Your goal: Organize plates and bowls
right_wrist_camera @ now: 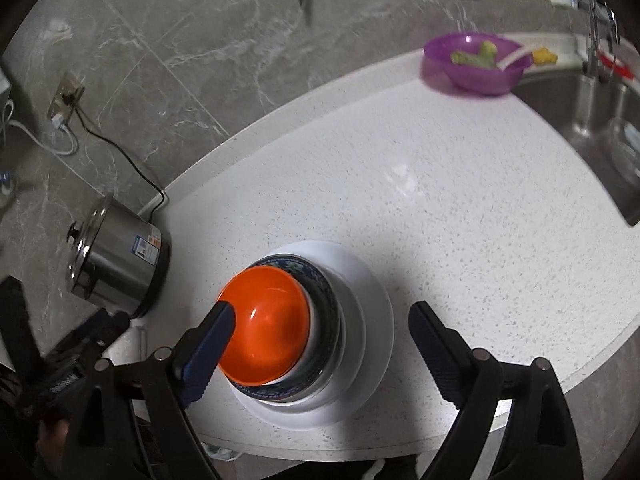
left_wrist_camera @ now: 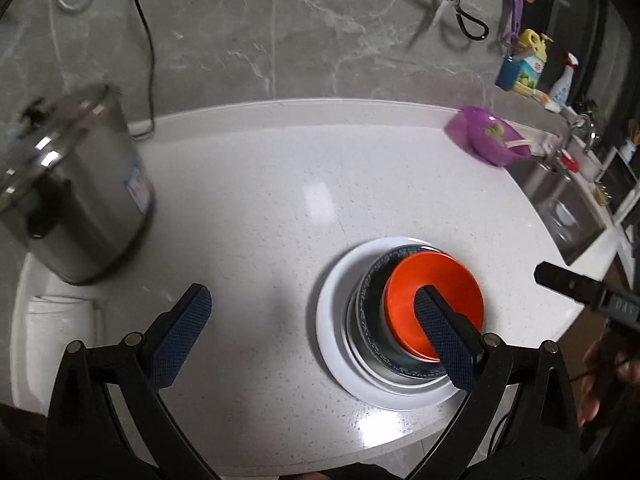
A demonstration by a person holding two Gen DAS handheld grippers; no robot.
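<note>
The orange bowl (left_wrist_camera: pixel 434 300) is sitting on top of a stack near the front edge of the white counter (left_wrist_camera: pixel 280 200): it is nesting in a blue-patterned bowl (left_wrist_camera: pixel 370 312), which is resting on white dishes with a wide white plate (left_wrist_camera: pixel 332 312) at the bottom. The left gripper (left_wrist_camera: pixel 316 332) is hovering above and just to the left of the stack with its jaws spread wide and nothing between them; one blue pad is merely overlapping the orange bowl in the left wrist view. The right gripper (right_wrist_camera: pixel 320 344) is hanging over the stack's right side, its jaws also spread and pinching nothing, the stack showing through the gap from above. Far behind the stack, a purple bowl (right_wrist_camera: pixel 474 64) with green scraps and a spoon is sitting at the counter's back edge beside the sink (right_wrist_camera: pixel 600 128), and a steel pot (right_wrist_camera: pixel 120 260) is standing well to the stack's left. Judging by this, the stacking step looks finished and both tools are standing clear of it. If the purple bowl belongs to the task, the next move calls for a long reach from the stack toward the sink, a pinch on its rim, and a level carry so the contents do not spill.
</note>
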